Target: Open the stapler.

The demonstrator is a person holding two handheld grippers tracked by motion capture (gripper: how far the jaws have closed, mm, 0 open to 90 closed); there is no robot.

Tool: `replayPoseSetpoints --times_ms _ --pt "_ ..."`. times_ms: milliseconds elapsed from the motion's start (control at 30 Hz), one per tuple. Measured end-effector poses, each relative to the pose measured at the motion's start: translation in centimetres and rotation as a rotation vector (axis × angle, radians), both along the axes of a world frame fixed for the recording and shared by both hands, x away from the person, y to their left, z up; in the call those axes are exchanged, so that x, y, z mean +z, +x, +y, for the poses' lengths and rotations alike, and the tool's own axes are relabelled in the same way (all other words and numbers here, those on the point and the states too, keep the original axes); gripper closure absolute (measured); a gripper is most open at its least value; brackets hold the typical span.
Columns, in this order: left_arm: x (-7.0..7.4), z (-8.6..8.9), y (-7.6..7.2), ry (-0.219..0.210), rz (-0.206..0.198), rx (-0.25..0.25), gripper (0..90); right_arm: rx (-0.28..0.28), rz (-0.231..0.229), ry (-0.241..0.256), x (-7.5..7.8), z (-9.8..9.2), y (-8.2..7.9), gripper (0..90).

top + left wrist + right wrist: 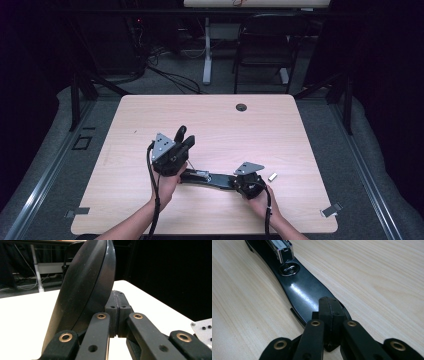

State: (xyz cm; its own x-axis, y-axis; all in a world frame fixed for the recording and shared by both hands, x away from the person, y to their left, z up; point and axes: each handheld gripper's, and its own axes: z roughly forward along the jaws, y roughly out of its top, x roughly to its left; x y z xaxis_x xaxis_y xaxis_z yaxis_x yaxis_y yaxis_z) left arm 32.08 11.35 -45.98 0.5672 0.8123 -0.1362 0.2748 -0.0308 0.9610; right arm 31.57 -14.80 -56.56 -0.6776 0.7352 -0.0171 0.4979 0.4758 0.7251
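Tool jaws on our left tool (183, 136) meet beside the stapler's raised black cover (85, 287). Our right tool (329, 307) presses shut on the stapler base (302, 293) on the worktop (280, 125). We read no writing.

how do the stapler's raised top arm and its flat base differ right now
The top arm stands tilted up off the table, swung open beside the left tongs; the base lies flat on the wood. The top arm shows a rounded, matte black shell; the base is flatter and glossy, with a metal anvil plate. The right tongs press on the base's end, jaws together. Both parts are black.
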Motion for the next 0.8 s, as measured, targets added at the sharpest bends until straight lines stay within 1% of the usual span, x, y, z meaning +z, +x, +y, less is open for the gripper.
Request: replayPoseSetpoints --times_ms 167,333,400,467,533,667,800 --pt "0.2 0.4 0.1 0.003 0.000 0.009 90.0 0.002 -0.002 0.000 0.0 0.0 0.0 90.0" --pt "0.4 1.7 0.5 -0.018 0.002 0.052 90.0 0.002 -0.004 0.000 0.0 0.0 0.0 90.0" --pt "0.5 2.3 0.5 -0.016 0.003 0.058 90.0 0.003 -0.005 -0.002 0.0 0.0 0.0 90.0" --pt "0.5 2.6 0.5 -0.005 -0.006 0.062 90.0 0.004 -0.004 -0.002 0.0 0.1 0.0 90.0" --pt "0.5 2.7 0.4 0.008 -0.012 0.059 90.0 0.005 -0.002 -0.003 0.0 0.1 0.0 90.0" --pt "0.6 2.7 0.2 0.019 -0.034 0.062 90.0 0.006 -0.001 -0.007 -0.1 0.2 -0.1 90.0" --pt "0.7 2.9 0.2 0.020 -0.034 0.069 90.0 0.006 -0.002 -0.002 -0.1 0.2 -0.1 90.0"
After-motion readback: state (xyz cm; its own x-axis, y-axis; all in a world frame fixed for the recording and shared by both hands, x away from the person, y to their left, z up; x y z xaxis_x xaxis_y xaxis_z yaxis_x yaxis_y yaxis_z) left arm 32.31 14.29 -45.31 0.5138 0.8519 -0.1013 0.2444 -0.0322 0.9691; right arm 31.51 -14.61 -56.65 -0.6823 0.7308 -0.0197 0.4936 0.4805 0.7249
